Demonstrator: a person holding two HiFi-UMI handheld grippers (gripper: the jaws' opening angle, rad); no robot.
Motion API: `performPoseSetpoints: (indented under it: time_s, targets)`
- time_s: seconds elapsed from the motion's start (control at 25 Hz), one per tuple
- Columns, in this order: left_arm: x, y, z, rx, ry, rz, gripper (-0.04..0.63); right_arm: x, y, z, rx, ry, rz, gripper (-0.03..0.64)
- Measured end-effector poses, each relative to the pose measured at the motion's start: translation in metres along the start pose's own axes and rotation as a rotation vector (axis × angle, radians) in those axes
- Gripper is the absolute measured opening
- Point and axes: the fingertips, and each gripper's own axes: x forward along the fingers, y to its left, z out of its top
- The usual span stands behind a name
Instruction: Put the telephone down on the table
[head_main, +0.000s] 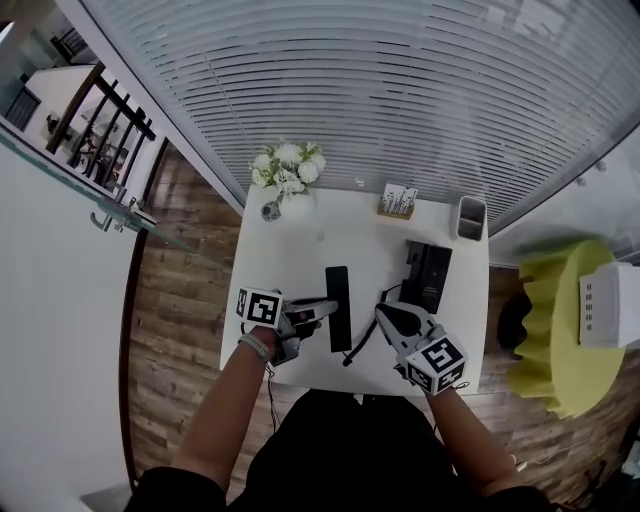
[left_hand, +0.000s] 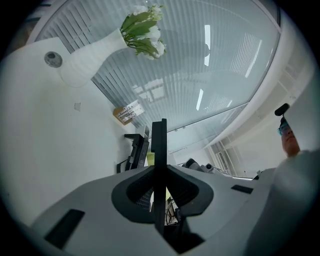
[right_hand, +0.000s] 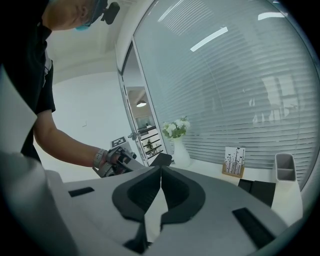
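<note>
The handset (head_main: 339, 308) is in the grip of the left tool (head_main: 325, 306), over the middle of the desk (head_main: 290, 255), lying lengthwise from near to far. In the left gripper view it stands edge-on between the jaws as a thin black slab, and the pads are clenched against both of its flat sides. From the head view I cannot tell whether its underside already touches the desk or hangs just above it.

The right tool (head_main: 382, 313) sits just right of the handset, near the desk's near edge. Its own view shows the jaws brought together with nothing between them, so it is clenched and empty. A dark cord (head_main: 362, 345) runs from the handset's near end, passing close by this tool.

The base (head_main: 428, 275) lies to the right and a little farther off, apart from the handset. Along the far edge stand a vase (head_main: 295, 205) of white flowers, a card stand (head_main: 398, 201) and a grey cup (head_main: 471, 218), all well apart from the handset.

As I judge it, the task is most of the way through: the handset is over a bare patch of desk and roughly level. What is left is to settle it flat, release the left tool and draw it back. The cord near the right tool could snag if that hand moves carelessly.
</note>
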Motion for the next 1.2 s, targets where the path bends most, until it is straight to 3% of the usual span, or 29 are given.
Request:
performPoseSetpoints:
  time_s: [1.2]
  targets:
    - [-0.085,0.097,0.033,-0.033,0.113,0.129,0.075,0.109,0.040,-0.017,0.037,0.073,0.018,0.023]
